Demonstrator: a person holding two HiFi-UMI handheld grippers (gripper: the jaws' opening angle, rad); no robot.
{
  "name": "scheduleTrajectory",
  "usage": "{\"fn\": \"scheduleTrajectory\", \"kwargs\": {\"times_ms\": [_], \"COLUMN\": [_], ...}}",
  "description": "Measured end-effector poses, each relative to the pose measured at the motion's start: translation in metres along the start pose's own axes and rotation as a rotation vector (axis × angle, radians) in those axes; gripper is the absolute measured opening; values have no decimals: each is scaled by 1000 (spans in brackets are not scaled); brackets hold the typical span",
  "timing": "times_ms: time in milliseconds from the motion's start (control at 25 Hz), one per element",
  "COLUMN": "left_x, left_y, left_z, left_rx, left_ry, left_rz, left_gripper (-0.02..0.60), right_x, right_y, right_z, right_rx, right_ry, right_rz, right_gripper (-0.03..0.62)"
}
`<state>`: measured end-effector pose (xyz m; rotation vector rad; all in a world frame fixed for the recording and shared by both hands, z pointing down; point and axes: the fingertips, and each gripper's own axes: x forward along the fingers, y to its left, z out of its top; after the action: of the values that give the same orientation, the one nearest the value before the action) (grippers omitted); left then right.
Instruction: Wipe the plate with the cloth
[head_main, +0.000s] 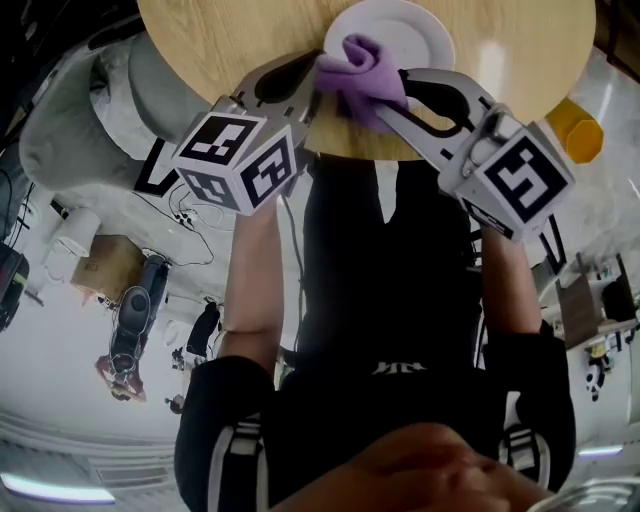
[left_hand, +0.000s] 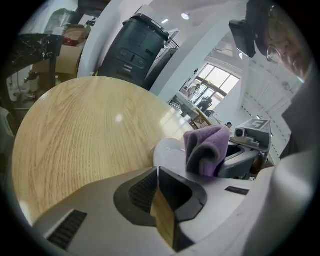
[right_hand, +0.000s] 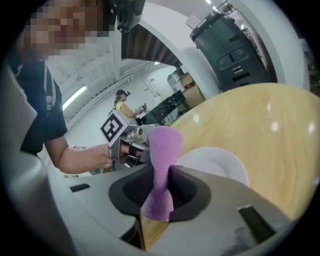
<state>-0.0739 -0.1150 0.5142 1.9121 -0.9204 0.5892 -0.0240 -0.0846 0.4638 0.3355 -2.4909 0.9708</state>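
Right tongs (right_hand: 161, 175) tight on cloth (right_hand: 163, 145): right gripper view only

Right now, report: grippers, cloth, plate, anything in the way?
Right gripper shut on cloth. Left gripper shut, empty, tips by plate rim. Cloth over plate's near edge. Nothing in the way.

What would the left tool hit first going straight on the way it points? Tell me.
Most likely the plate: its white rim shows just beyond the shut left tool, with the cloth slightly to the right. Depth is unclear.
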Motion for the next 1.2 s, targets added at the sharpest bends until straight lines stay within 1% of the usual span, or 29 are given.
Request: {"fn": "scheduleTrajectory", "kwargs": {"times_ms": [40, 120, 240, 400, 480, 600, 920, 1120, 1200], "left_x": [0, 1, 2, 1, 1, 2, 2, 0, 0], "left_y": [0, -2, -1, 0, -1, -3, -4, -3, -3], "left_z": [0, 2, 2, 3, 2, 2, 0, 1, 1], "left_rx": [1, 2, 2, -1, -4, -6, 3, 3, 8], "left_ry": [-2, -4, -4, -2, 0, 2, 10, 4, 4], "left_rz": [1, 3, 1, -3, -9, -18, -18, -16, -12], "left_gripper": [11, 9, 9, 9, 9, 11, 9, 2, 2], "right_x": [7, 13, 6, -28, -49, -71, -86, -87, -87], "right_y": [1, -3, -14, -34, -45, -57, -73, -70, -68], "right_z": [-2, -5, -10, -24, -32, -36, -38, -29, -19], "right_rx": [4, -29, -94, -153, -149, -135, -129, -114, -126], "right_ry": [4, 28, 68, 130, 154, 174, 181, 140, 98], "right_rz": [8, -5, -65, -160, -206, -245, -316, -307, -301], "right_gripper": [81, 81, 81, 81, 81, 81, 81, 81, 81]}}
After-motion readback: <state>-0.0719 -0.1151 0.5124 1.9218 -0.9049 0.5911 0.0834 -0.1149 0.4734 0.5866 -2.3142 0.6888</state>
